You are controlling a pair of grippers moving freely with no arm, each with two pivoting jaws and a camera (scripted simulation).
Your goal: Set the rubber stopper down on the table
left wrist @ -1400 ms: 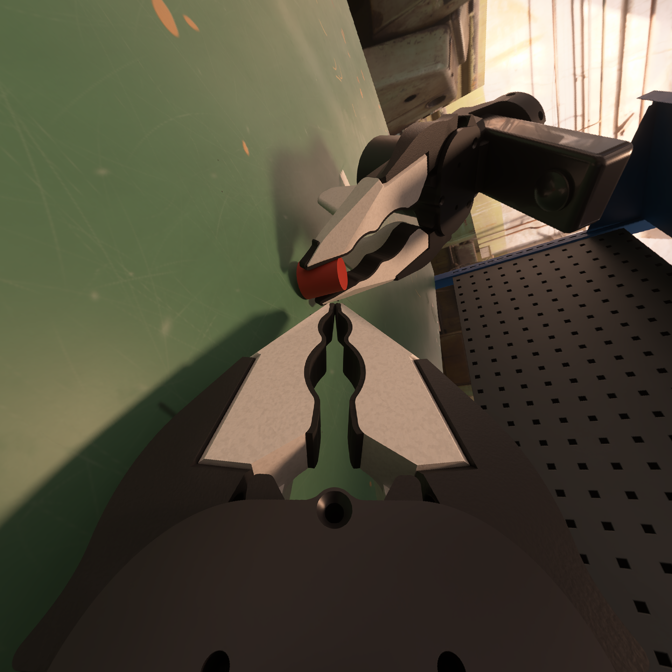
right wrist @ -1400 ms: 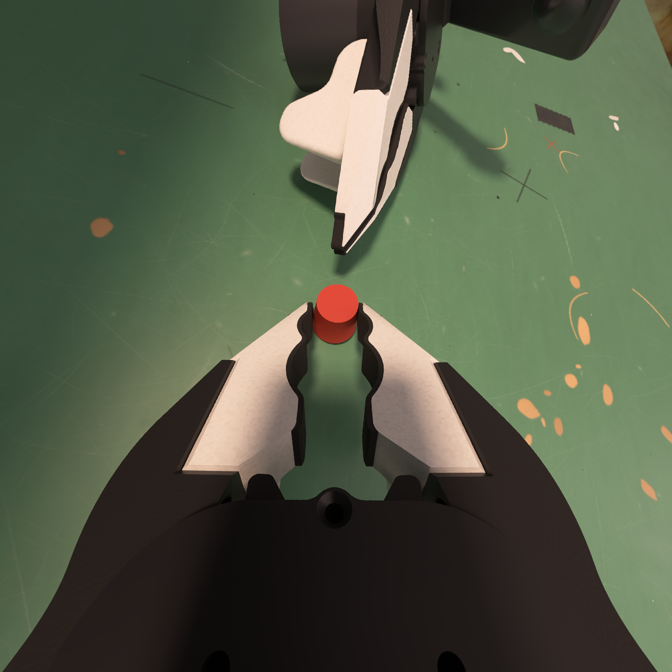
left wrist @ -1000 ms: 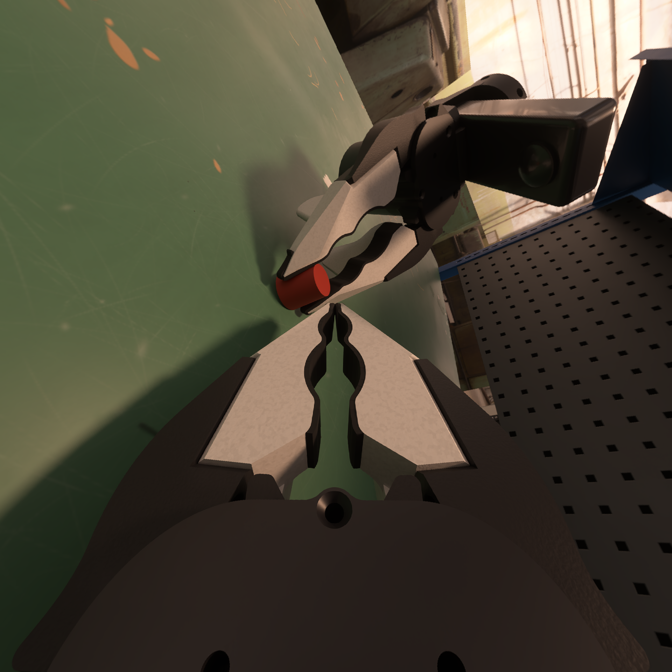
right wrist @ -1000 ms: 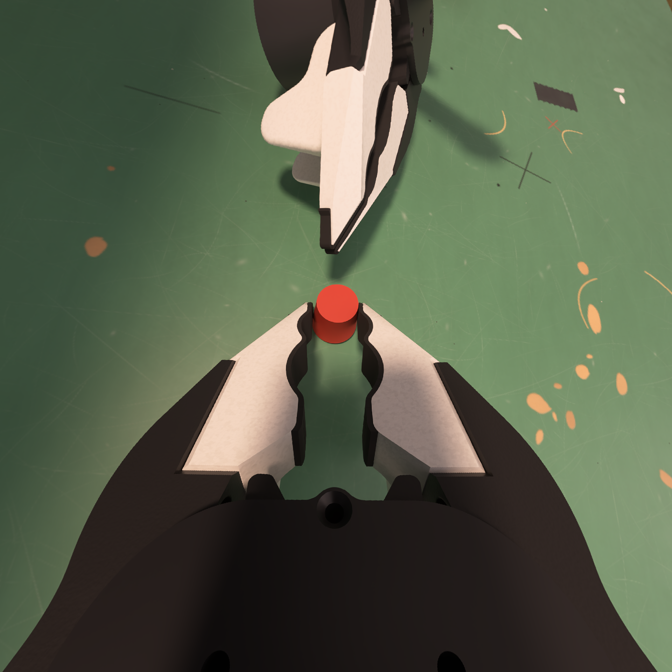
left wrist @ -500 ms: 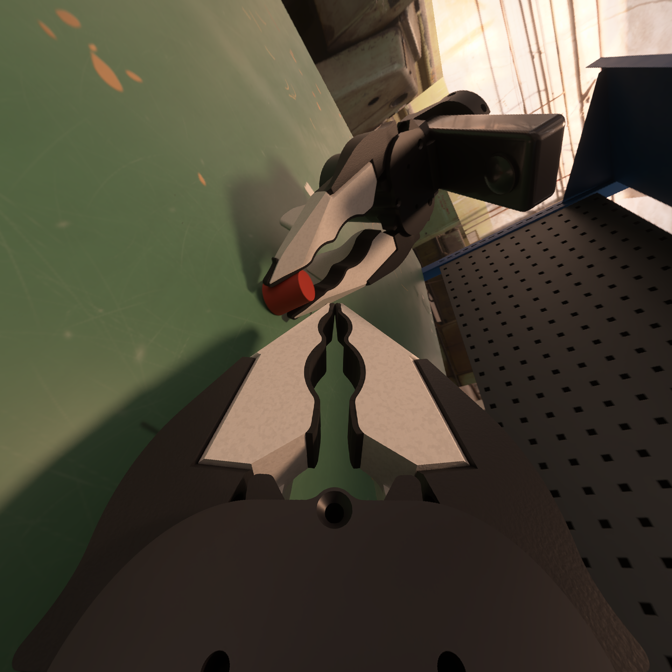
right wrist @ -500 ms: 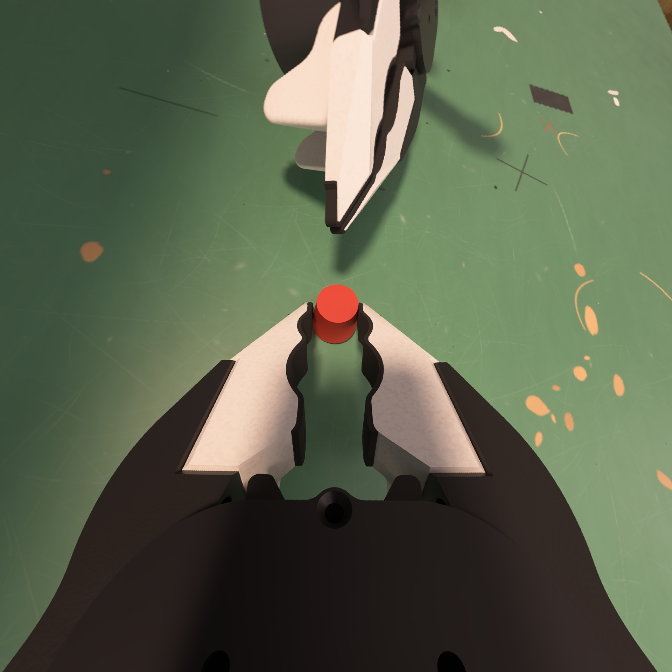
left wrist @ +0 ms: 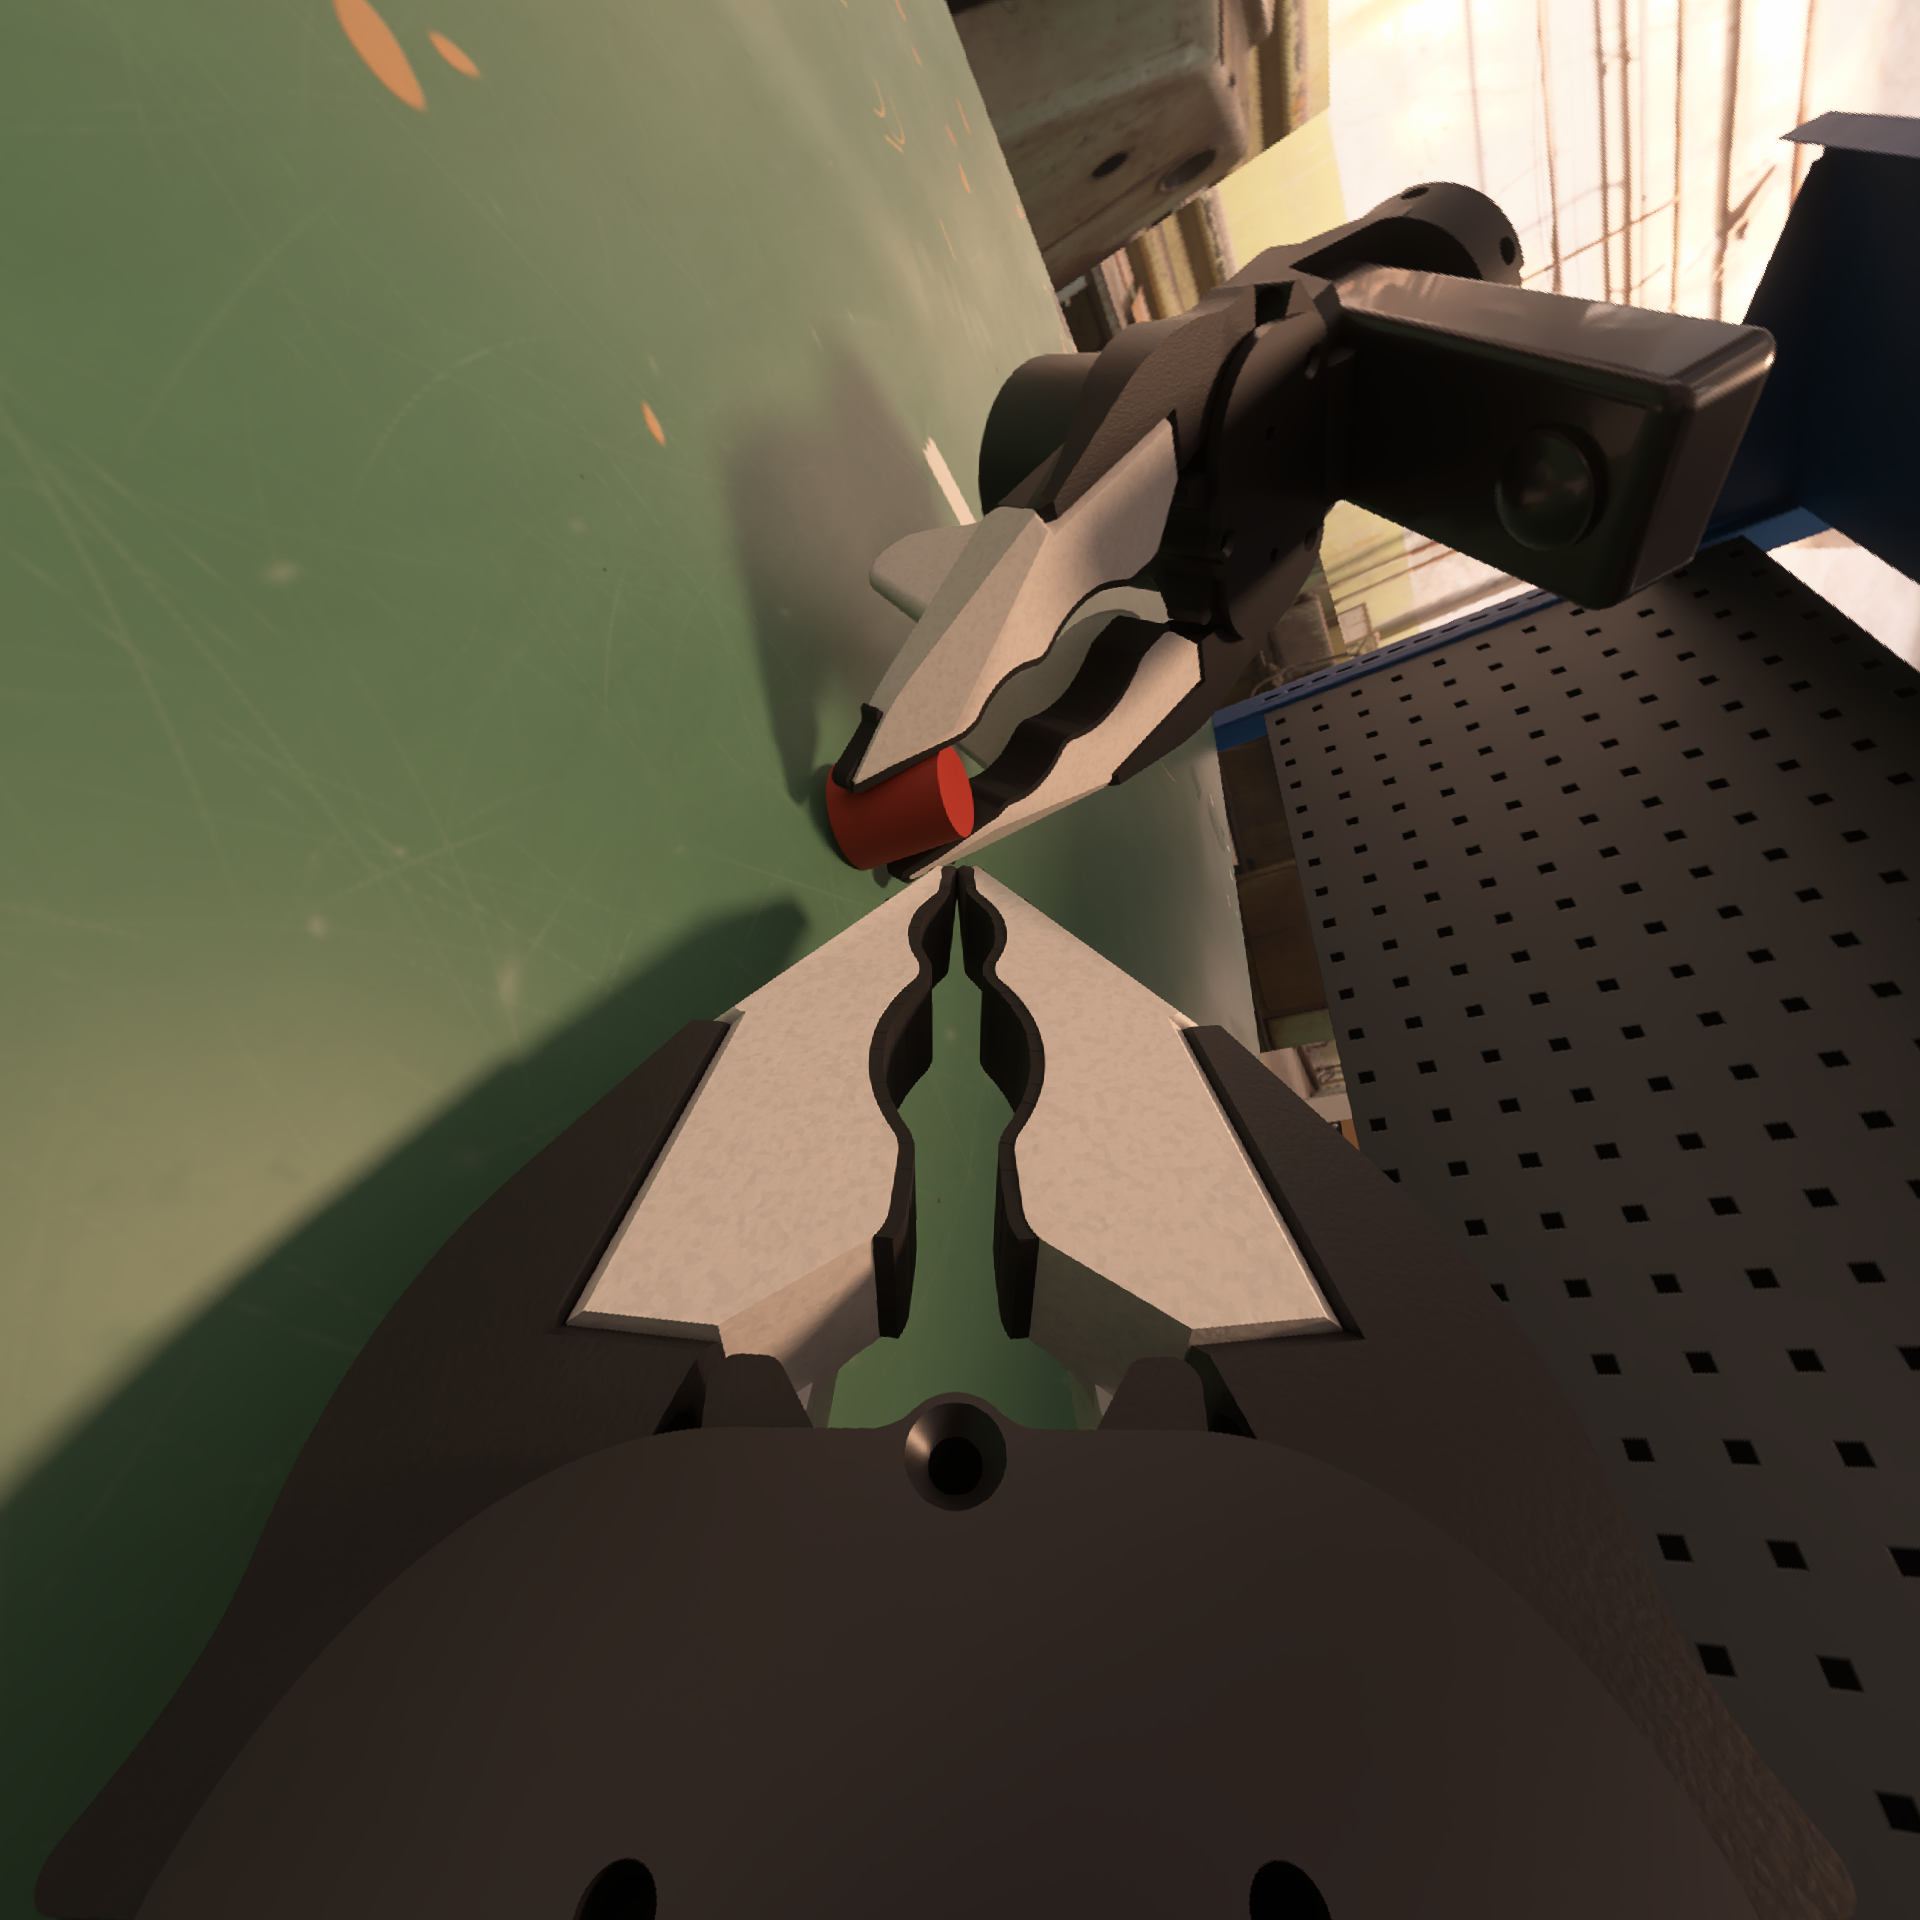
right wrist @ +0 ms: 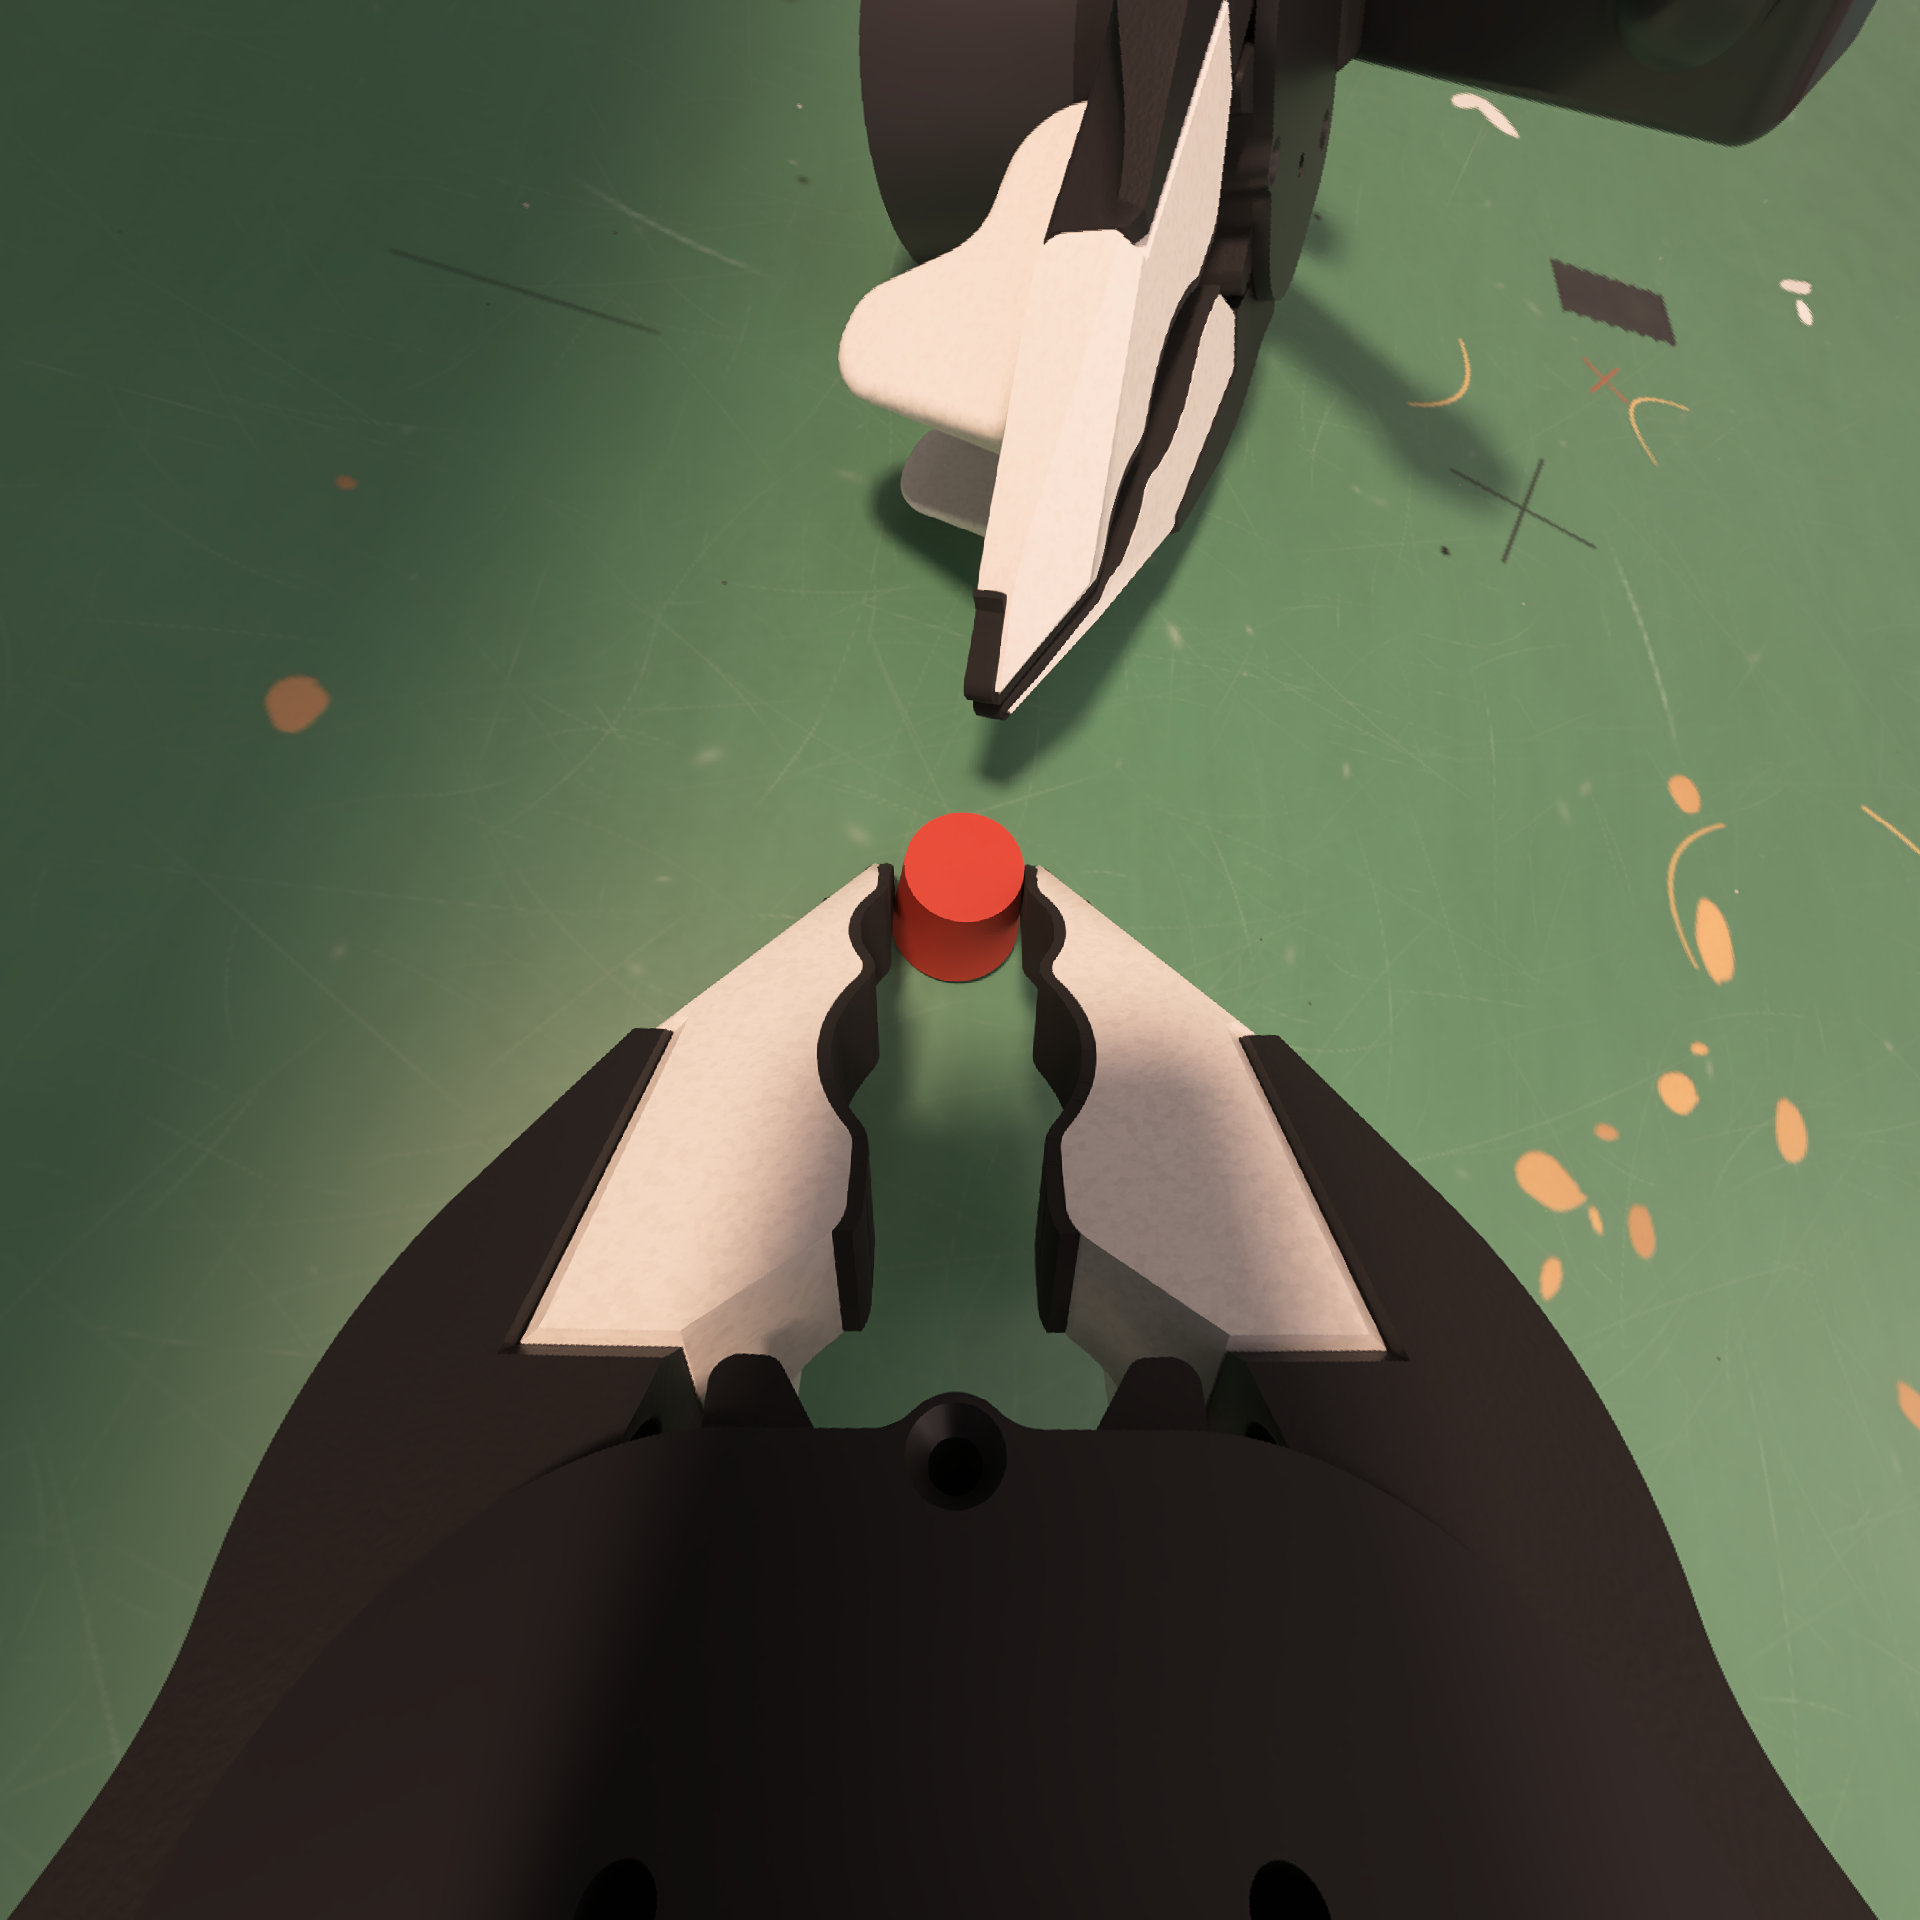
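Observation:
The red rubber stopper point(right wrist: 961, 920) stands upright, wide end up, pinched between the tips of my right gripper point(right wrist: 958, 878). Its narrow base is at or just above the green table point(right wrist: 416, 831); I cannot tell whether it touches. In the left wrist view the right gripper point(left wrist: 888, 816) comes in from the upper right, shut on the stopper point(left wrist: 904, 810), whose end meets the table point(left wrist: 364, 623). My left gripper point(left wrist: 956, 881) is shut and empty, its tips just beside the stopper. It also shows in the right wrist view point(right wrist: 987, 696), a little beyond the stopper.
A dark perforated panel point(left wrist: 1610, 1039) with a blue edge stands beyond the table's edge. Wooden blocks point(left wrist: 1101, 114) lie at the far end. Orange paint spots point(right wrist: 1548, 1179) and a dark patch point(right wrist: 1610, 301) mark the mat.
The right gripper keeps its hold on the stopper and has shifted slightly over the mat. The left gripper stays shut; its view swung one way and then back.

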